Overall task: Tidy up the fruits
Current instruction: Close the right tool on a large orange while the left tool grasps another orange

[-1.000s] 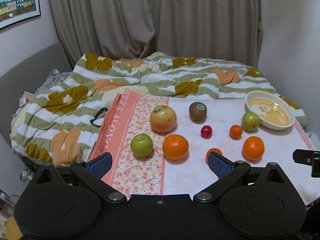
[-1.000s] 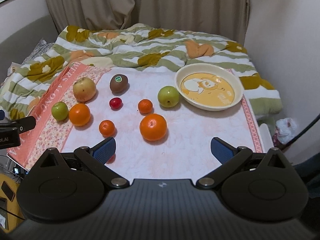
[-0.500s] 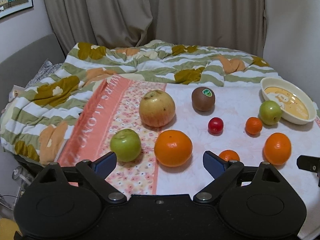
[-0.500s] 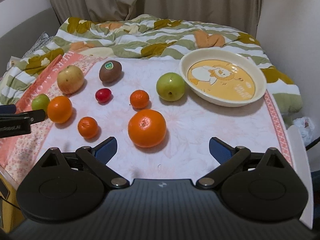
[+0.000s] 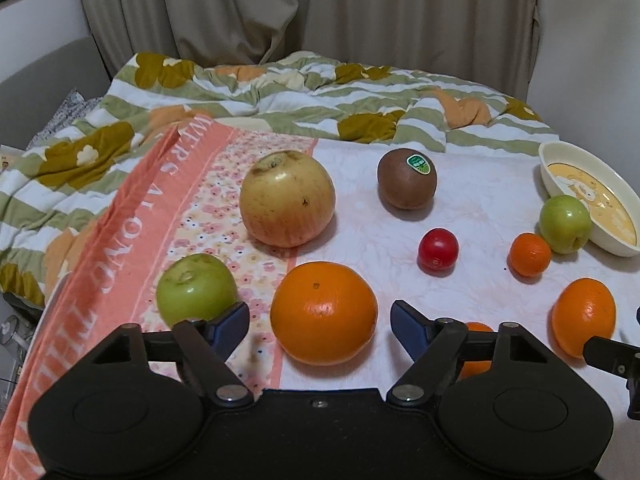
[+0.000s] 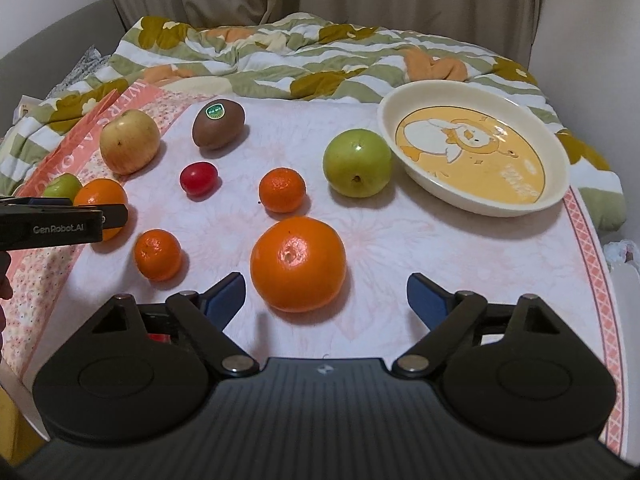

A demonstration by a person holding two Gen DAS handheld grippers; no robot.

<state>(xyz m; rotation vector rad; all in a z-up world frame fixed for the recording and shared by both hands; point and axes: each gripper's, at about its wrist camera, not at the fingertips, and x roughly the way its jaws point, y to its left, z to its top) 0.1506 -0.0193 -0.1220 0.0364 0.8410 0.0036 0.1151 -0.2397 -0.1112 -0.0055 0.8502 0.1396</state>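
The left gripper [image 5: 320, 322] is closing around the large orange [image 5: 324, 312] that lies between its blue pads, which do not yet press on it. That orange sits just in front of the yellow apple [image 5: 287, 199], beside a green apple [image 5: 196, 288]. The right gripper [image 6: 326, 292] stands wide apart, empty, with another orange [image 6: 298, 264] ahead of its jaws, short of the duck-printed bowl [image 6: 560, 184].
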